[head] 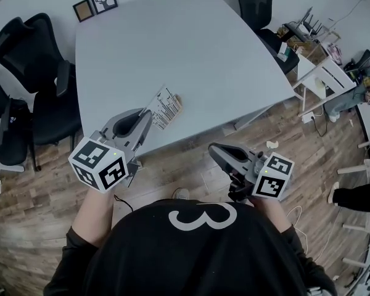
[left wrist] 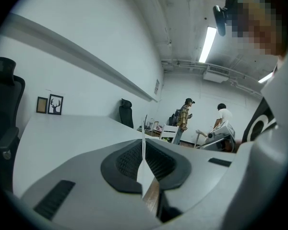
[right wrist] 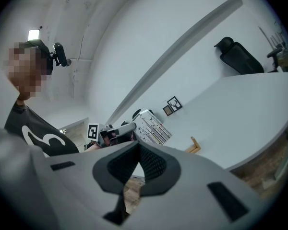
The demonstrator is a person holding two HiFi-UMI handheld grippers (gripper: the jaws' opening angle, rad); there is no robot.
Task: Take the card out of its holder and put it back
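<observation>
Holding the card [head: 162, 108] edge-on, clamped in my left gripper [head: 146, 118], clear of its wooden holder [right wrist: 196, 145]; right gripper [right wrist: 138, 146] closed, empty.

A person wears a black long-sleeved top [head: 197, 258] with a large white numeral 3 [head: 202, 217] on the chest. The left gripper [head: 149, 113] and right gripper [head: 214, 148] are smooth grey plastic with black ribbed pads [left wrist: 127, 163]. Each carries a white cube [head: 98, 164] printed with black square markers and a small pale green dot.
</observation>
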